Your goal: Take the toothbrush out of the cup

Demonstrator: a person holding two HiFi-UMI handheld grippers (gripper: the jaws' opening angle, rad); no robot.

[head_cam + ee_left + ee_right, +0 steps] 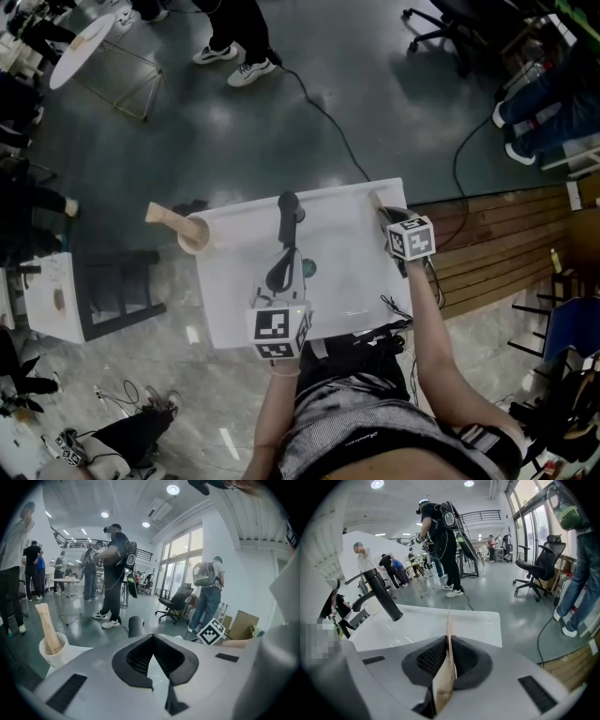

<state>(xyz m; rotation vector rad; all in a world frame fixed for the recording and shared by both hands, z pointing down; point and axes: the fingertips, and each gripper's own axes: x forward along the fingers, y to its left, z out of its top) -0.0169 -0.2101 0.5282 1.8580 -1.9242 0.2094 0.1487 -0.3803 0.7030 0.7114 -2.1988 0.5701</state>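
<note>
On the white counter [230,314] the cup [194,232] stands at the far-left corner, and the paper-sleeved toothbrush [165,216] leans out over its rim, well apart from both tools. It looks light, slim and stiff, so the exposed upper shaft seems the place to pinch. The left gripper [152,658] gapes empty near the faucet [136,626], while the right gripper [449,653] is clamped on a similar flat brown sleeve [445,686].

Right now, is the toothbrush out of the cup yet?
One is: the right gripper is shut on a paper-wrapped toothbrush, held over the white table, away from the cup. Left to do: a second wrapped toothbrush stands in the cup, and the left gripper is open and empty.
</note>
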